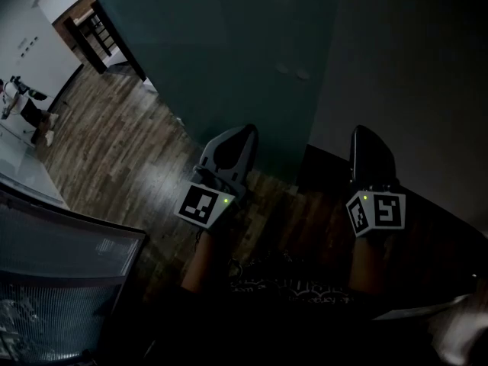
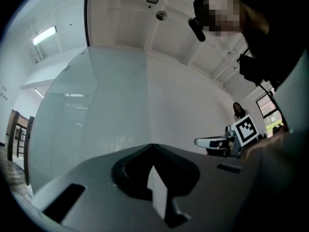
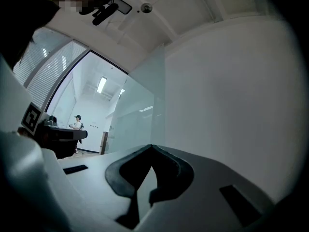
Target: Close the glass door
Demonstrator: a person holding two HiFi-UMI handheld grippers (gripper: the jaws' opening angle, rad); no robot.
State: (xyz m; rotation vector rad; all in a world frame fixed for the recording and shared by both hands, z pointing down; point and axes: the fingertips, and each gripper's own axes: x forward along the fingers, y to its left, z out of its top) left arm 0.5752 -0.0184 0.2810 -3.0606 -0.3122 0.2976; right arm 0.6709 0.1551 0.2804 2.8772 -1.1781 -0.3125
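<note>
The frosted glass door (image 1: 229, 52) stands ahead as a tall teal panel. It fills the middle of the left gripper view (image 2: 96, 120), and its edge shows in the right gripper view (image 3: 140, 115). My left gripper (image 1: 245, 132) points at the door's lower part with its jaws shut and nothing between them (image 2: 152, 146). My right gripper (image 1: 362, 132) is held level beside it, in front of the wall, also shut and empty (image 3: 152, 146). I cannot tell whether either tip touches the glass. Each gripper's marker cube shows in the other's view.
A plain wall (image 1: 412, 75) with a dark baseboard (image 1: 320, 170) runs to the right of the door. Wooden floor (image 1: 114, 143) lies to the left. A chair back (image 1: 61, 280) stands at the lower left beside a white desk edge (image 1: 23, 166). A person (image 3: 76, 122) stands far off.
</note>
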